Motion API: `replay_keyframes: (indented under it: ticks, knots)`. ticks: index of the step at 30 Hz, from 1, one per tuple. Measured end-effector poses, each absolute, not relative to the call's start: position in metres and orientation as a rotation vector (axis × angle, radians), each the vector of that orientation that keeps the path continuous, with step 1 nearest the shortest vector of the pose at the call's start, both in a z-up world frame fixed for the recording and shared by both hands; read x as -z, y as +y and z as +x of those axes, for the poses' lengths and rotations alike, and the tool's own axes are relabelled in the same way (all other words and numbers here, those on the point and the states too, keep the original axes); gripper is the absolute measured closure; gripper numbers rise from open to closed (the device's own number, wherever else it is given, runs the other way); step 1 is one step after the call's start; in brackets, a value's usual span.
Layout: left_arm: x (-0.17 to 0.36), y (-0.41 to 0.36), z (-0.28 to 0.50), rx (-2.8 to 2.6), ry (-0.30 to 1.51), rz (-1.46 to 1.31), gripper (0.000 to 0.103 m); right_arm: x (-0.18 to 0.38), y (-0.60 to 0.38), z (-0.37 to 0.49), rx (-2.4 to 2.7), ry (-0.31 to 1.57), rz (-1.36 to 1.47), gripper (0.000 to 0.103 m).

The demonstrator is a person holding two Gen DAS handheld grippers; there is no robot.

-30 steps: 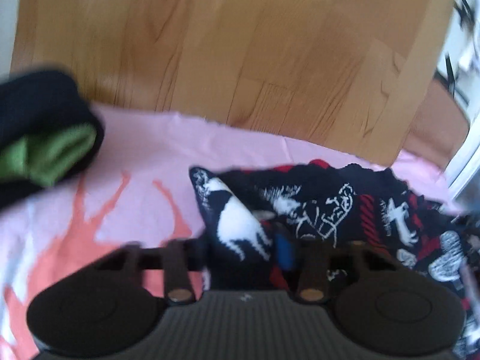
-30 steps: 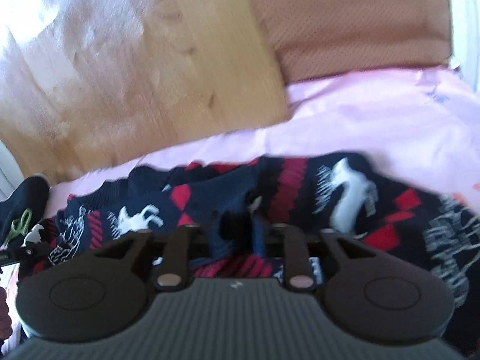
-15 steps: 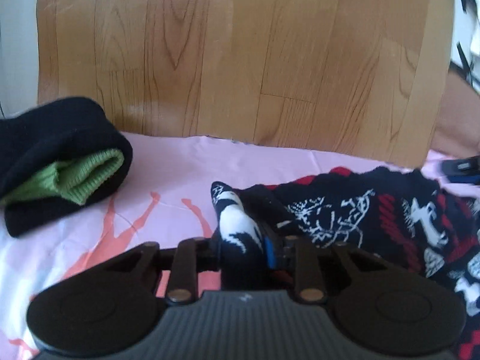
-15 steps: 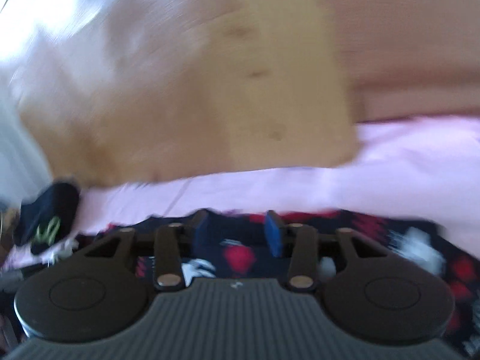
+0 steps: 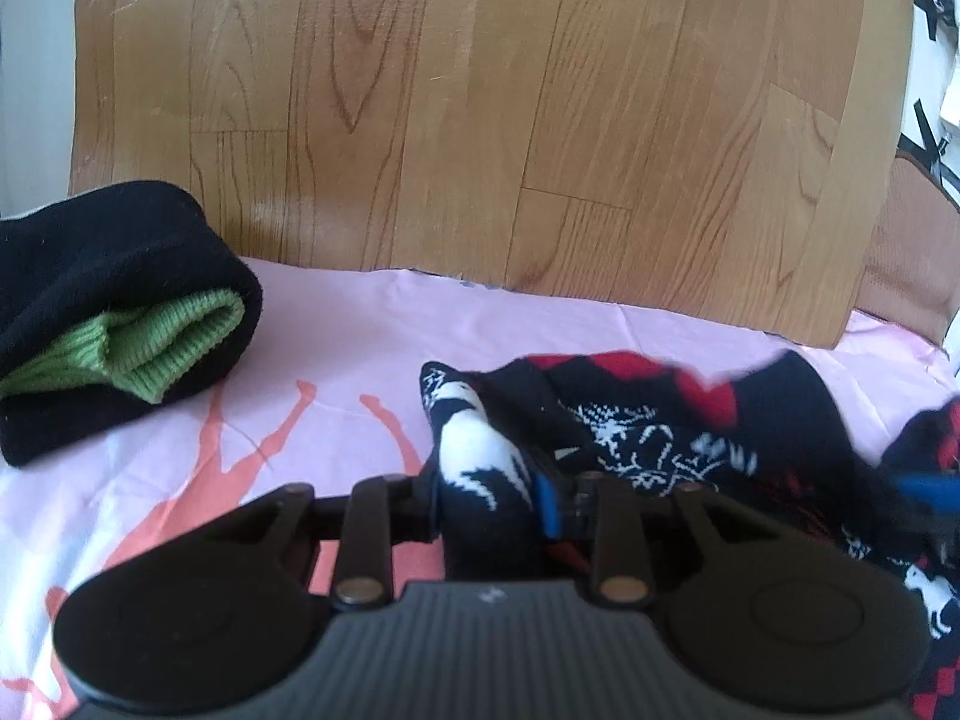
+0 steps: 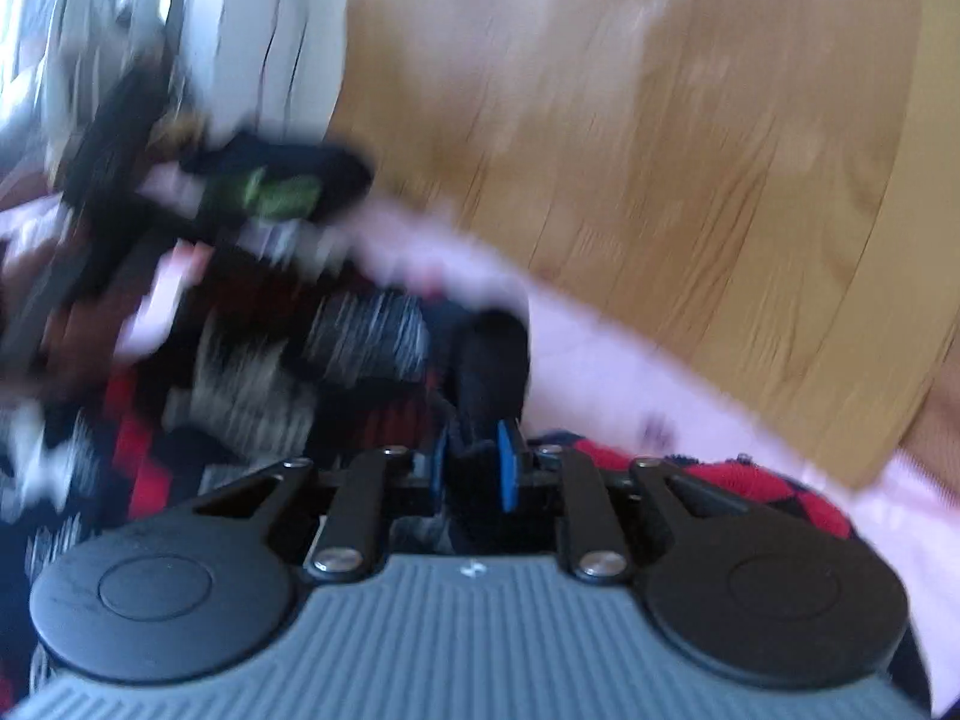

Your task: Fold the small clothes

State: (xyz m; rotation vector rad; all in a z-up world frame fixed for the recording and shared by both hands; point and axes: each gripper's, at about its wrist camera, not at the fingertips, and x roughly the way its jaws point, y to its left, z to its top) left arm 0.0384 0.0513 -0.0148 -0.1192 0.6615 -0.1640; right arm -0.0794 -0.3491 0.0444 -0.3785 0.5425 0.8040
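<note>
Pink sheet [image 5: 336,324] carries one folded black-green garment [image 5: 114,312] ahead-left of the left gripper [image 5: 489,504]; both it and the right gripper [image 6: 474,468] are clamped on the patterned sweater [image 5: 660,432], whose fold is judged unfinished.

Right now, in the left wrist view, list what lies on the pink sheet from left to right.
Folded black and green garment → bare pink sheet → patterned sweater, its corner pinched in the left gripper → right gripper, blurred at the right edge.
</note>
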Motion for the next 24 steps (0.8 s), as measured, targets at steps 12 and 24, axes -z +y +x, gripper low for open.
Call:
replay_keyframes:
  ticks: [12, 24]
  knots:
    - [0.015, 0.054, 0.039, 0.162, 0.668, -0.136, 0.073, -0.052, -0.315, -0.032, -0.795, 0.629, -0.279, 0.044]
    - [0.017, 0.058, 0.045, 0.195, 0.700, -0.159, 0.056, -0.051, -0.263, -0.055, -0.429, 0.193, -0.799, 0.085]
